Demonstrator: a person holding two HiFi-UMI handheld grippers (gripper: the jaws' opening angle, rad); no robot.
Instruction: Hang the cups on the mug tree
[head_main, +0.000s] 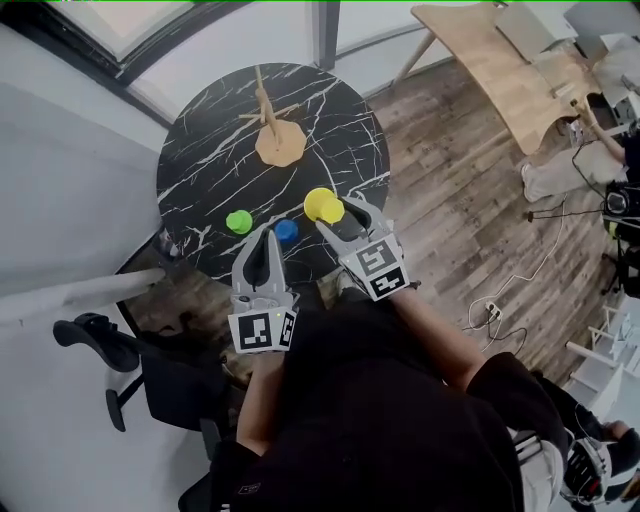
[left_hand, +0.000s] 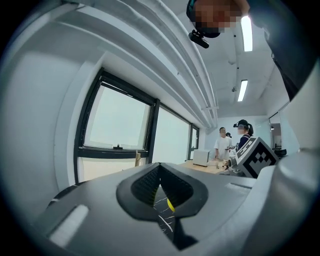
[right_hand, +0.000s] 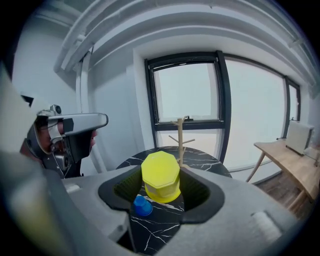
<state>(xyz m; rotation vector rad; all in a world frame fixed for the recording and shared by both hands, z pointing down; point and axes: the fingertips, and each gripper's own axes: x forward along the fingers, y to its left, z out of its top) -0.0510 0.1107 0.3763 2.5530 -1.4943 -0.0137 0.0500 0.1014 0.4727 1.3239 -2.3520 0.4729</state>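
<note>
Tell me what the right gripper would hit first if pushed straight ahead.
Probably the wooden mug tree: it stands directly beyond the yellow octagonal plastic cup clamped in the right gripper, though the gap between them is unclear.

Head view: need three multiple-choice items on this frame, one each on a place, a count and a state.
1. Where on the round black marble table does the wooden mug tree stand?
A. far side from the person
B. near edge
C. dead centre

2. How many small cups are in view?
A. one
B. two
C. three

3. The left gripper is:
A. shut, empty
B. wide open
C. shut on a cup

Answers:
1 A: the tree stands beyond all the cups.
2 C: a green cup, a blue cup and a yellow octagonal cup.
3 A: the jaws meet with nothing between them.
</note>
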